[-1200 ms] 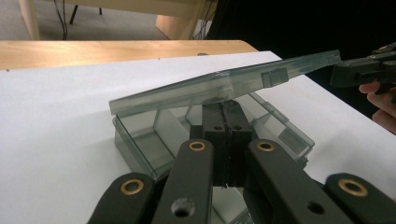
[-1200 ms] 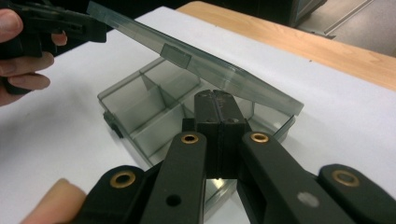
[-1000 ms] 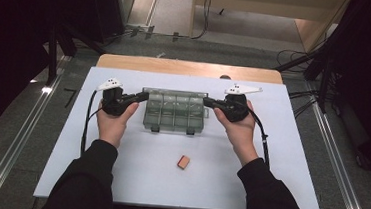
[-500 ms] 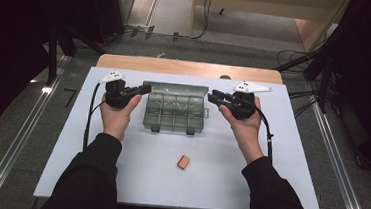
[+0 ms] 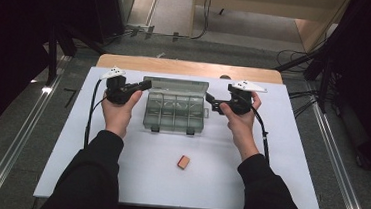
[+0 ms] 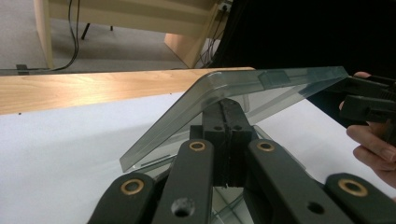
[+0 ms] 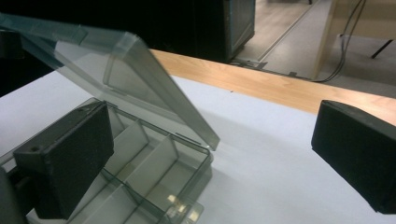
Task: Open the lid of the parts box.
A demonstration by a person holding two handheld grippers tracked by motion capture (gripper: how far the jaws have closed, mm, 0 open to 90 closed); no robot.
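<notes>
Two grippers flank a clear plastic compartment box that sits toward the far middle of the white bench, its lid raised and tilted back over the hinge side. The left gripper, held in the person's left hand, reaches in from the box's left; in the left gripper view its jaws are pressed together just under the lid's near corner, and whether they pinch the lid's edge or merely sit below it I cannot tell from that angle. The right gripper, held in the right hand, sits at the box's right side, and its jaws have just been opening: in the right gripper view they stand spread wide, one black pad low in front of the box's divided tray and the other pad well off to the side above bare bench, with nothing gripped between them. The tray's compartments look empty as far as the views show. A small orange-brown block lies alone on the bench nearer the person, well apart from the box and between the two forearms. A wooden strip runs along the bench's far edge.
</notes>
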